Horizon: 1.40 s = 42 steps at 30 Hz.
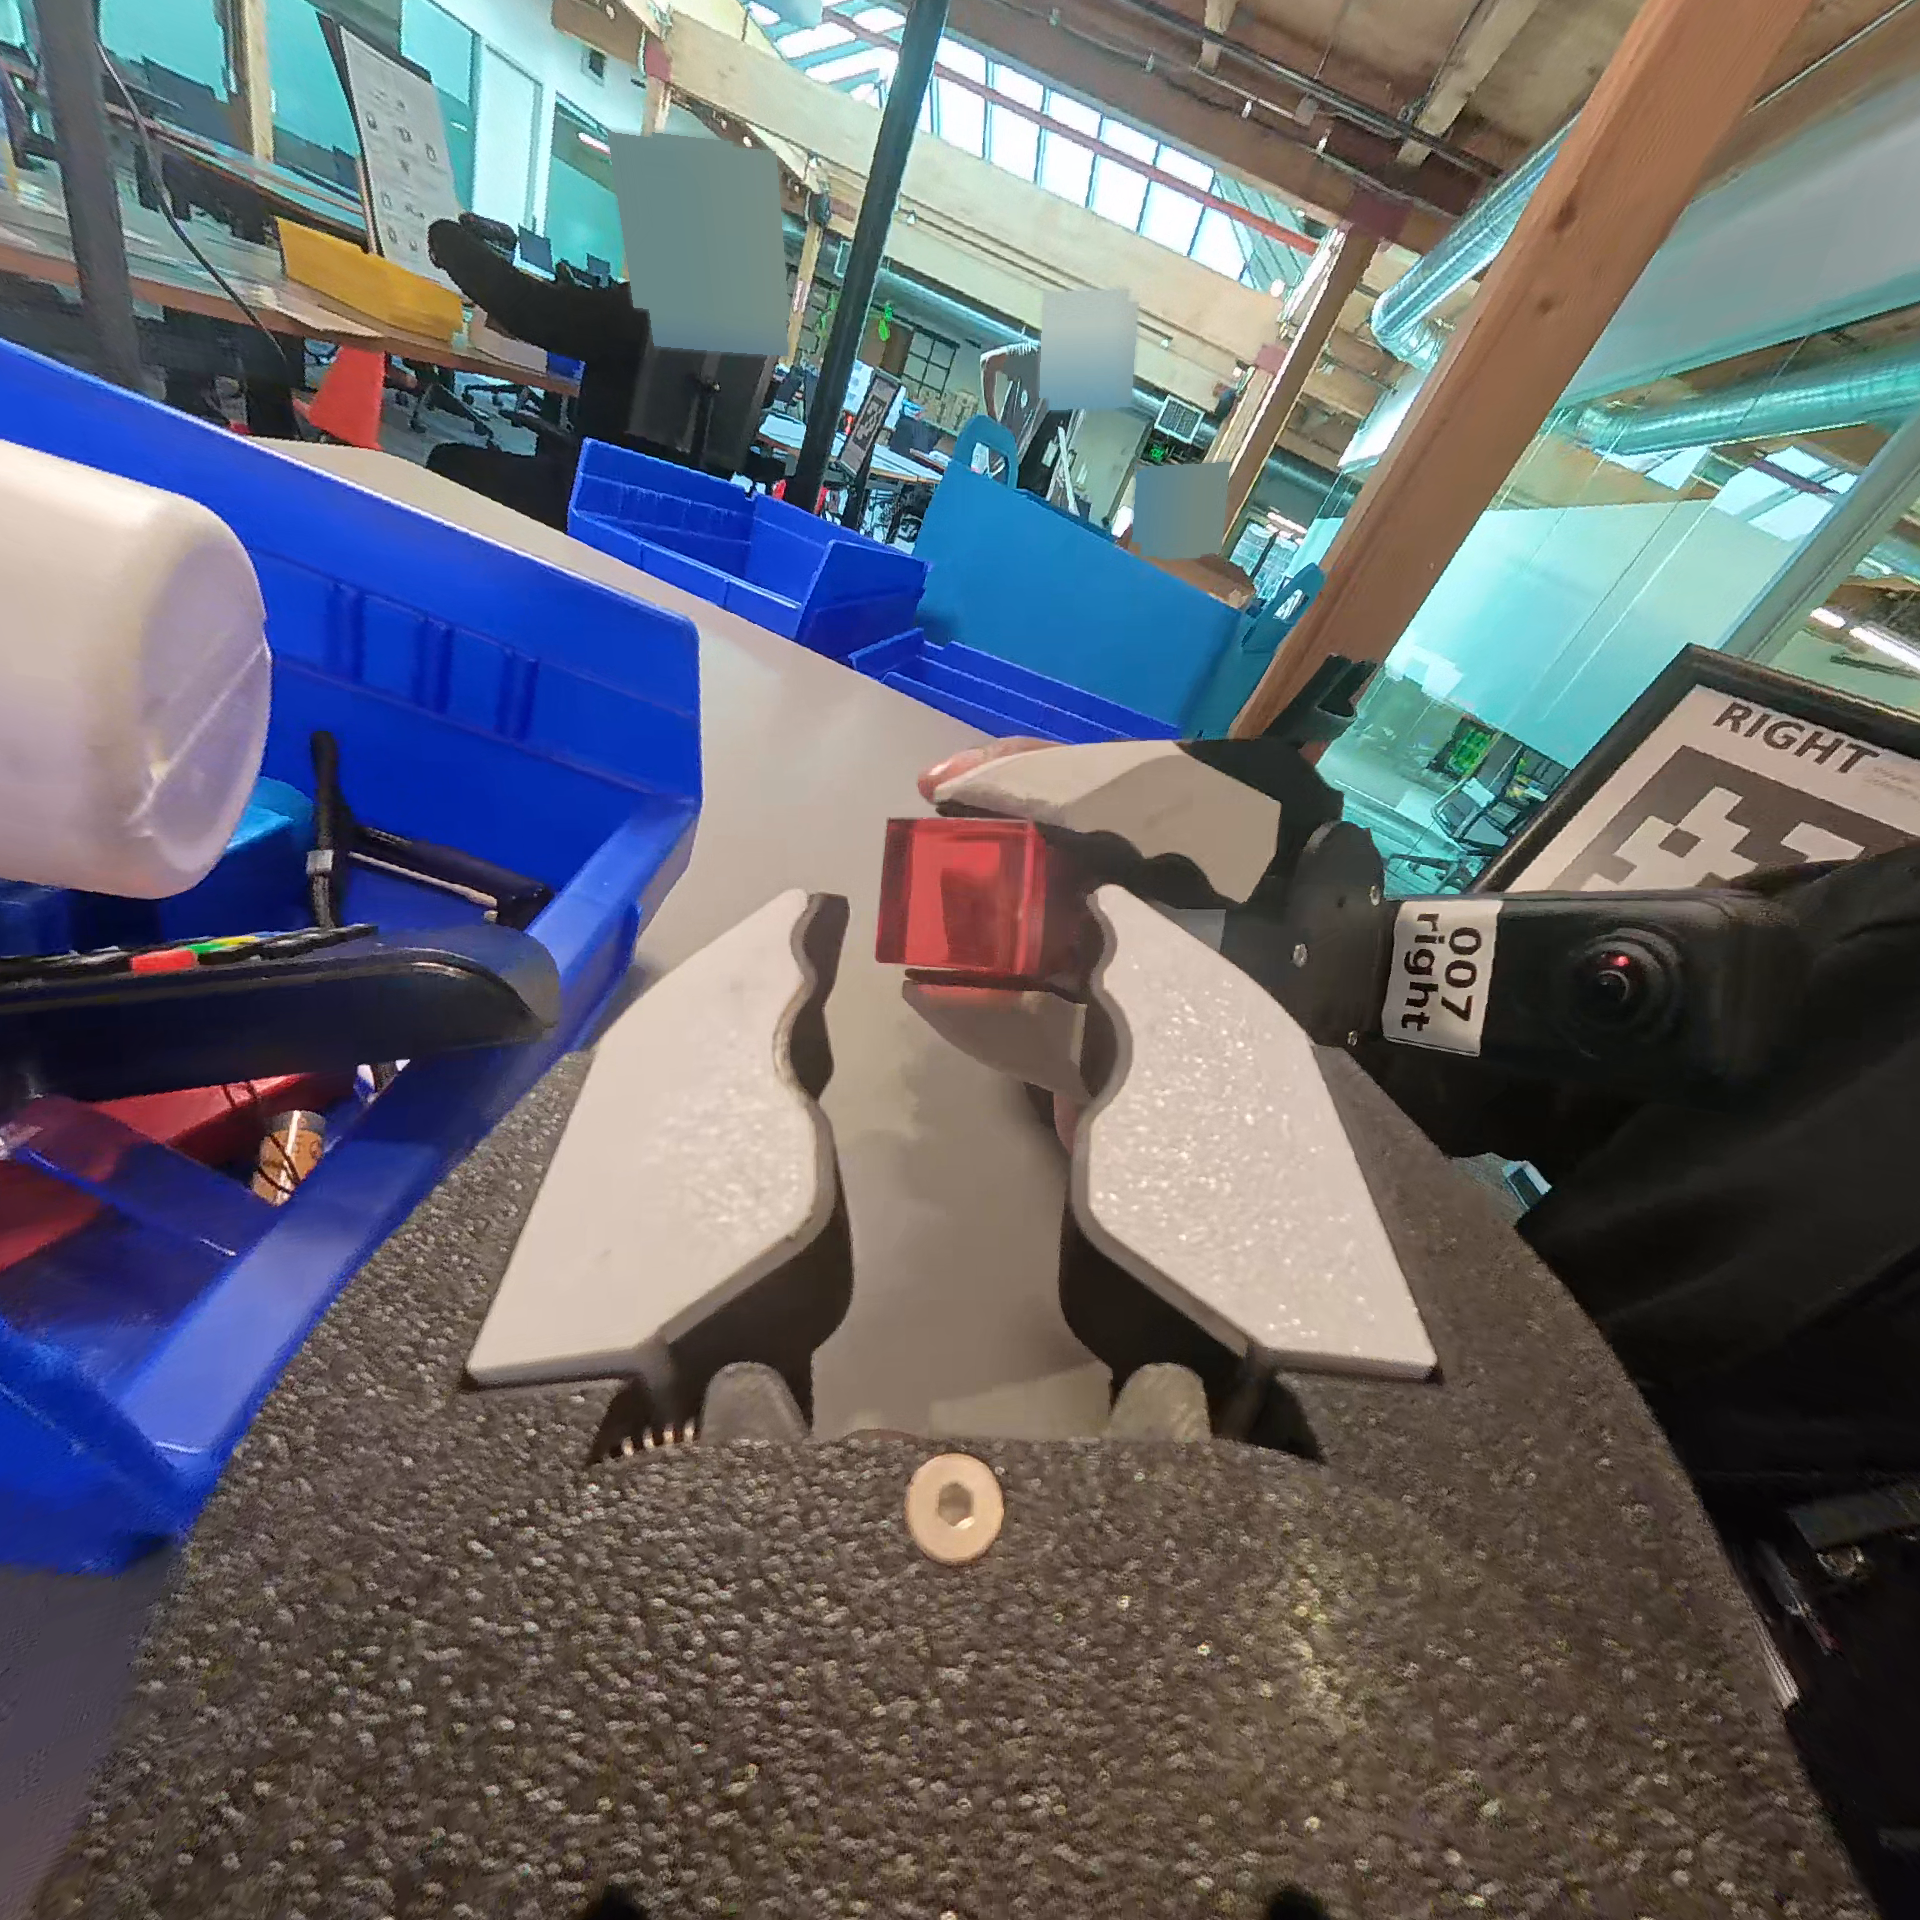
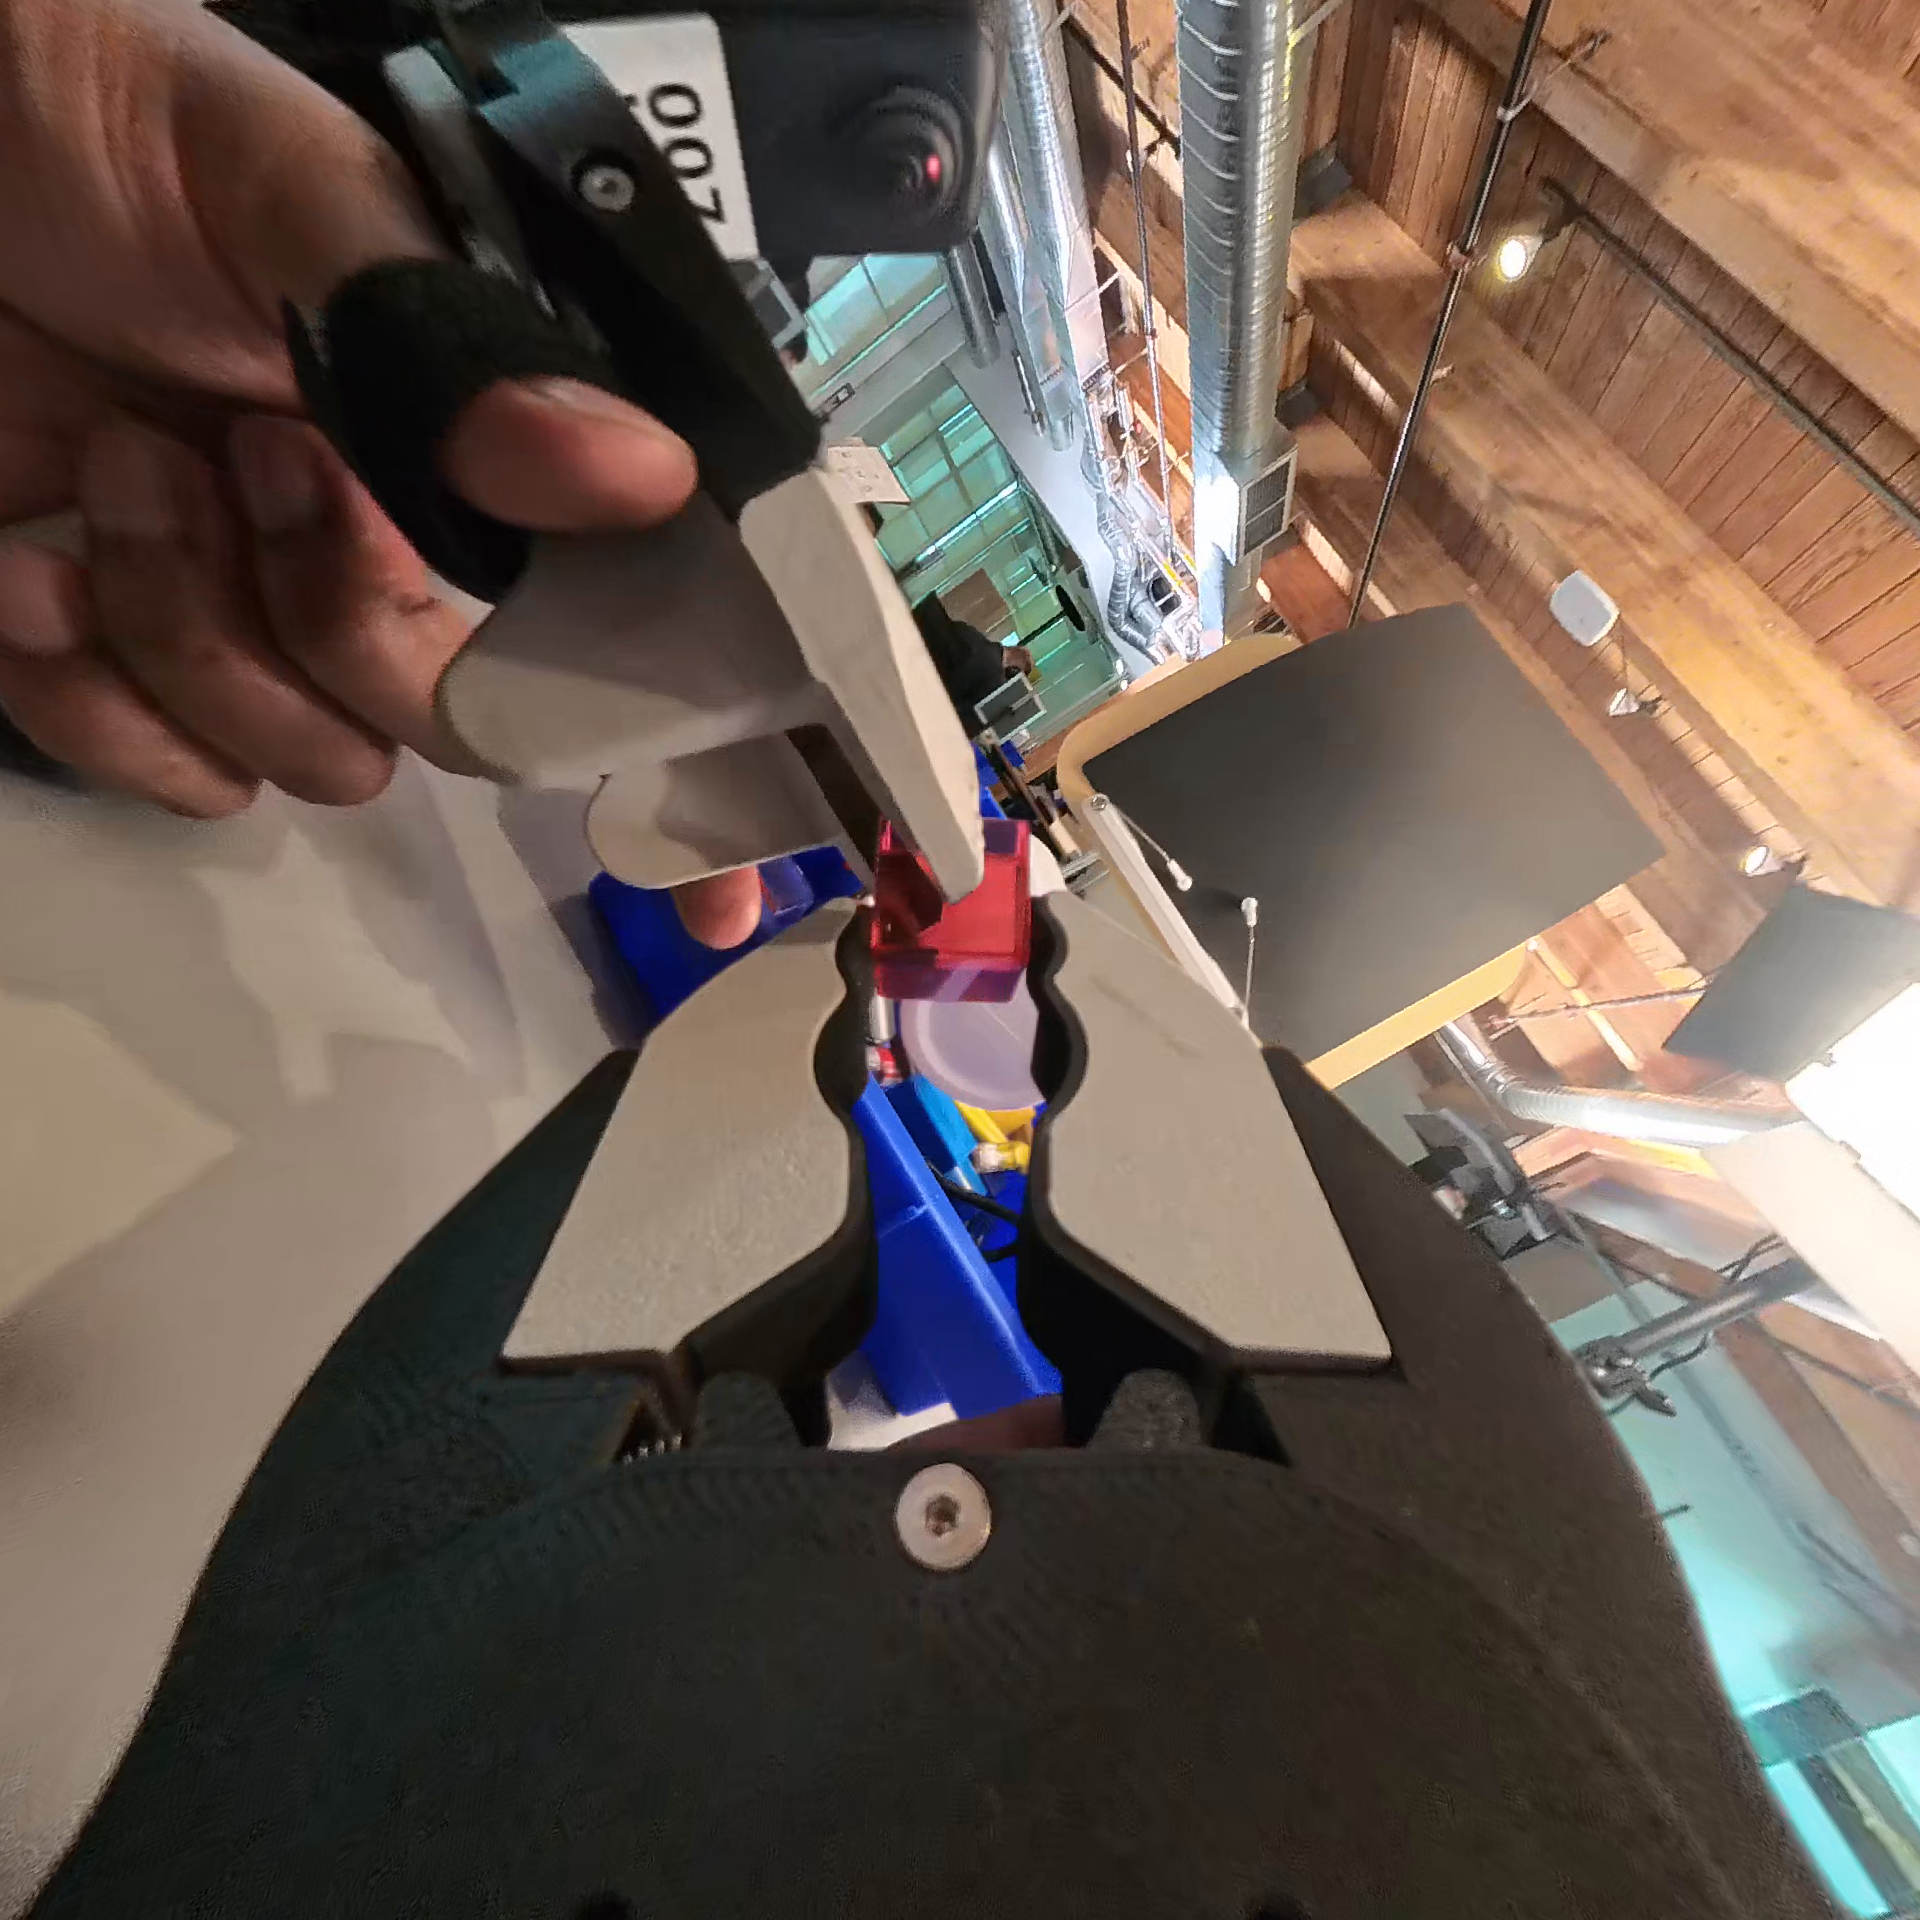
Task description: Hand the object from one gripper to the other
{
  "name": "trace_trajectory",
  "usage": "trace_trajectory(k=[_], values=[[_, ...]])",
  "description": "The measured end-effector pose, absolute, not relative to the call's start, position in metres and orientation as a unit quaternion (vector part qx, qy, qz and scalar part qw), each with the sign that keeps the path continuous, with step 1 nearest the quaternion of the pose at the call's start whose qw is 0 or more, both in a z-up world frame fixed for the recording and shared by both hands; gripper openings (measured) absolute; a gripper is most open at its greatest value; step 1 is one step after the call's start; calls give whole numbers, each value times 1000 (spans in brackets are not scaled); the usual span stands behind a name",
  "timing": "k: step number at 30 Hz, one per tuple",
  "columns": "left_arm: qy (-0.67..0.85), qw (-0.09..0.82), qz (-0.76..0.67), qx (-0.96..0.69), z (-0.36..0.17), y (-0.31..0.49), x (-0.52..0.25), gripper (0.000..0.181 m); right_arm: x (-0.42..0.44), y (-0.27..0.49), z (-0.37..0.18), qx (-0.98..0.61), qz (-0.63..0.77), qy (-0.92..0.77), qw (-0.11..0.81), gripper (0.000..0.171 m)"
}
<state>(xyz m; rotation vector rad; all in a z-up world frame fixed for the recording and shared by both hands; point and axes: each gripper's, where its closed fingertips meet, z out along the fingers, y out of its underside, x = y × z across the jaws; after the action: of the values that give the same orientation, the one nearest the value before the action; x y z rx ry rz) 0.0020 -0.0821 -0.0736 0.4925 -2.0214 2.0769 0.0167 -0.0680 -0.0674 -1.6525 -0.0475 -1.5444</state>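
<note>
A translucent red cube point(image 1: 961, 909) is held above the grey table point(image 1: 831, 717). My right gripper point(image 1: 930, 894) comes in from the right in the left wrist view and is shut on the cube, one finger above it and one below. My left gripper point(image 1: 961, 920) is open, its fingertips on either side of the cube, with a gap showing on the left side. In the right wrist view the cube point(image 2: 977, 925) sits between my right gripper's point(image 2: 951, 930) tips, and my left gripper point(image 2: 800, 868) reaches in from the upper left, straddling it.
A blue bin point(image 1: 468, 675) stands close on the left, holding a white bottle point(image 1: 114, 675), a black remote point(image 1: 260, 987) and other items. Several more blue bins point(image 1: 748, 540) stand at the table's far side. A framed marker board point(image 1: 1714, 790) stands on the right. Left and right tips are no more than a few centimetres apart.
</note>
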Motion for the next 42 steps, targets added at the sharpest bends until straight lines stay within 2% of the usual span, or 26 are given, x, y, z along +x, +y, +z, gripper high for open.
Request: trace_trajectory(k=[4,6,8,14,18,25,28,31,34,36,38,40,42], values=[[-699,126,688,148,-77,-86,-7,30,10,-62,-68,-655,-621,-51,428,27],[-704,104,689,138,-77,-85,-7,30,8,-60,-69,-658,-602,-45,450,28],[-717,37,686,116,-76,-83,-3,30,11,-60,-71,-675,-556,-15,485,28],[-717,-277,639,5,-71,-68,13,29,29,-64,-79,-708,-426,85,557,39],[-694,-370,617,7,-61,-55,28,29,33,-69,-69,-691,-352,125,618,36],[-698,-433,570,8,-67,-38,54,29,39,-58,-60,-658,-148,205,709,40],[-696,-466,546,-26,-70,-40,52,29,41,-49,-64,-654,-98,238,711,48],[-687,-502,520,-75,-71,-48,42,29,39,-40,-70,-666,-85,244,699,49],[-681,-519,507,-100,-71,-54,34,29,31,-28,-76,-693,-80,229,679,44],[-689,-523,491,-101,-76,-54,37,29,30,-25,-80,-708,-101,230,660,29],[-699,-511,490,-102,-81,-53,38,29,31,-28,-84,-722,-147,223,638,28],[-725,-470,498,-72,-87,-52,43,34,37,-36,-84,-733,-220,210,608,28],[-757,-389,524,-17,-93,-51,48,38,42,-47,-81,-737,-306,185,573,28]])
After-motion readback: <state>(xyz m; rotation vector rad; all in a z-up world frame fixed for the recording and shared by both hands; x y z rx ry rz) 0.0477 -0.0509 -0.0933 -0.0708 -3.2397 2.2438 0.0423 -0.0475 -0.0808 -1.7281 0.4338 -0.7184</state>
